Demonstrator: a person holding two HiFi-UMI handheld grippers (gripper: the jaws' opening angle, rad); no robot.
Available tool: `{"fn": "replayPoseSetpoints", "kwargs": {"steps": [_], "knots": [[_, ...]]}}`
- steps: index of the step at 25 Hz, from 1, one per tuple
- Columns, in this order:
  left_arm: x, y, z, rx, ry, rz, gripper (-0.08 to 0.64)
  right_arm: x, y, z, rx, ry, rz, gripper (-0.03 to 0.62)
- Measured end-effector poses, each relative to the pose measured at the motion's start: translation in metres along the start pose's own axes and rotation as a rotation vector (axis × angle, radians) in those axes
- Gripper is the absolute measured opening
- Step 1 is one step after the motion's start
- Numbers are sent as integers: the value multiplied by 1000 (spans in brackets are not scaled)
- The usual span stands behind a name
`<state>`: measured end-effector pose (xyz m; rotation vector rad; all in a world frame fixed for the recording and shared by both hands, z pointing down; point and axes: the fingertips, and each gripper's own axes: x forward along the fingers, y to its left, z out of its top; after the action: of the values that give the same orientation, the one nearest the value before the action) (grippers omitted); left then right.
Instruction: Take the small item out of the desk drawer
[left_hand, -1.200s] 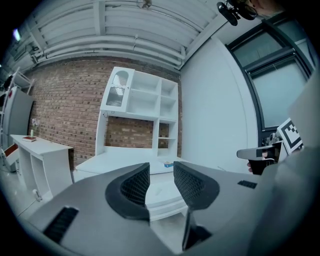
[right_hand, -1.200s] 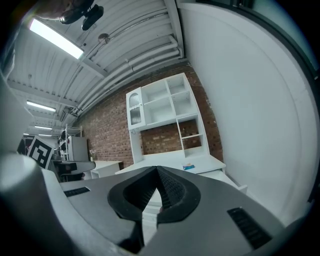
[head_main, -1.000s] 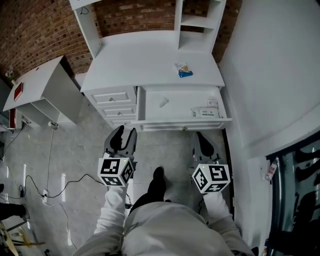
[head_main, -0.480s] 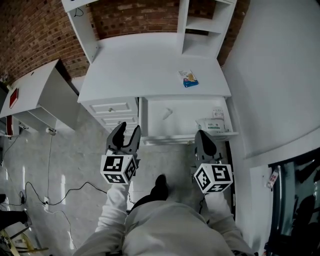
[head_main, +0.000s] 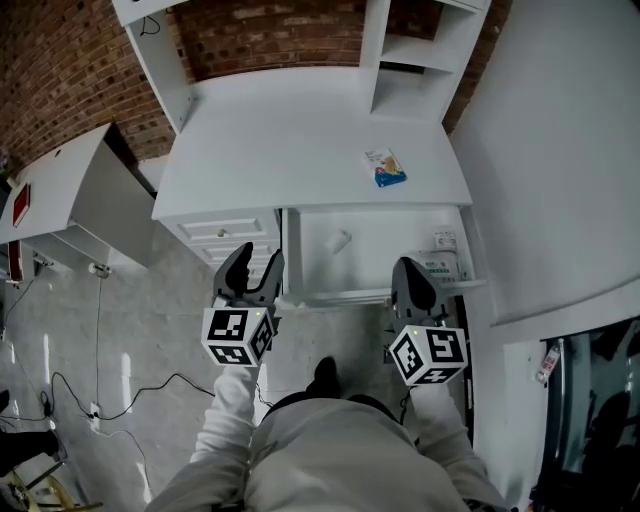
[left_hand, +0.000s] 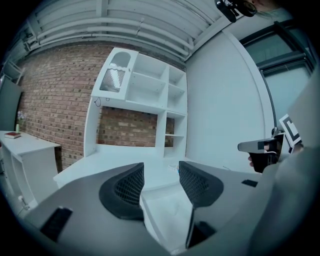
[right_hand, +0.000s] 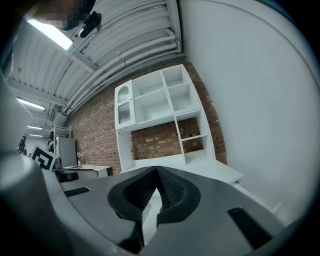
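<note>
The white desk's (head_main: 290, 140) drawer (head_main: 385, 258) stands pulled open. A small white item (head_main: 340, 240) lies on its floor towards the left, and a flat white packet (head_main: 440, 265) lies at its right end. My left gripper (head_main: 256, 262) hovers just left of the drawer's front left corner. Its jaws are opening, and in the left gripper view that gripper (left_hand: 161, 175) has nothing between them. My right gripper (head_main: 408, 268) is shut and empty at the drawer's front rail, near the packet. In the right gripper view its (right_hand: 156, 172) pads meet.
A blue and orange packet (head_main: 384, 167) lies on the desktop. Small closed drawers (head_main: 235, 228) sit left of the open one. A white side table (head_main: 70, 190) stands at the left, cables (head_main: 100, 390) trail on the floor, and a white wall (head_main: 540, 170) bounds the right.
Both grippers have come forward to the drawer front as the person stepped closer. The left jaws have spread wider. The right jaws stay shut.
</note>
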<state>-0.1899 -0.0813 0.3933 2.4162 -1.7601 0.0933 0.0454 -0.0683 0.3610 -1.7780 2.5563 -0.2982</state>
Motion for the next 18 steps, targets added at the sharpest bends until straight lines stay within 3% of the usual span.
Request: {"fn": "replayPoseSetpoints", "kwargs": {"steps": [18], "knots": [[56, 1, -5, 12, 29, -59, 238, 34, -22, 15, -8, -28, -39, 28]]}}
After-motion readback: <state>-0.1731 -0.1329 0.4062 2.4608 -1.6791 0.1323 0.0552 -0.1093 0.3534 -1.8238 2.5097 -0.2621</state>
